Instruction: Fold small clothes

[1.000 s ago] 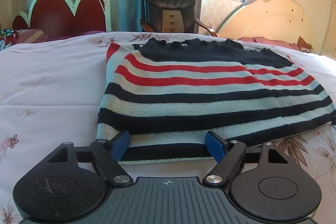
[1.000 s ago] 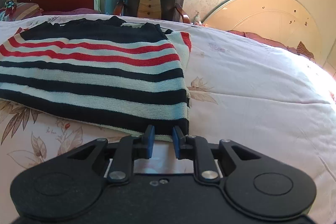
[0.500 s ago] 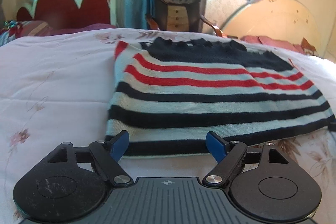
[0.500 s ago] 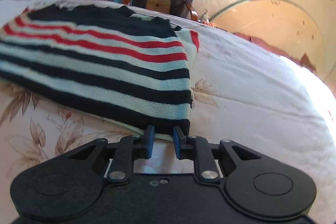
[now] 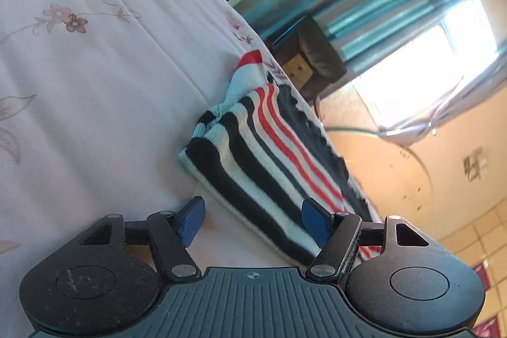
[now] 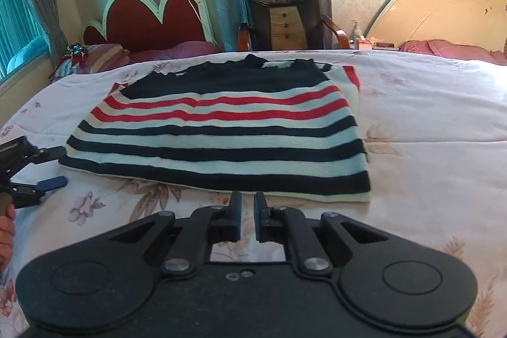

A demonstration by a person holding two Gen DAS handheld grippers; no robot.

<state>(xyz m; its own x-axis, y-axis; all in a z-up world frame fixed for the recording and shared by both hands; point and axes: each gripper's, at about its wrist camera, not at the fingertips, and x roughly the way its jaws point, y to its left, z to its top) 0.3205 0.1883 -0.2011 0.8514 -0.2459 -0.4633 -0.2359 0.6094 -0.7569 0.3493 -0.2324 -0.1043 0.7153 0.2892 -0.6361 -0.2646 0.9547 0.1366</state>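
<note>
A striped knit sweater (image 6: pixel 221 129), navy, pale blue and red, lies flat and folded on the bed; it also shows in the left wrist view (image 5: pixel 253 167). My left gripper (image 5: pixel 253 222) is open and empty, rolled on its side at the sweater's near left corner; it also shows at the left edge of the right wrist view (image 6: pixel 47 168). My right gripper (image 6: pixel 247 217) has its jaws nearly together with a narrow gap, holds nothing, and hovers just in front of the sweater's near hem.
The white floral bedspread (image 6: pixel 427 148) surrounds the sweater. A red heart-shaped headboard (image 6: pixel 149 18), a dark chair (image 6: pixel 282 11) and a cream round headboard (image 6: pixel 443 8) stand behind the bed. Pink pillows (image 6: pixel 443 48) lie at the far right.
The left gripper has rolled sideways and shifted to the sweater's left corner. The right gripper has pulled back and up and now sees the whole sweater. The sweater has not moved.
</note>
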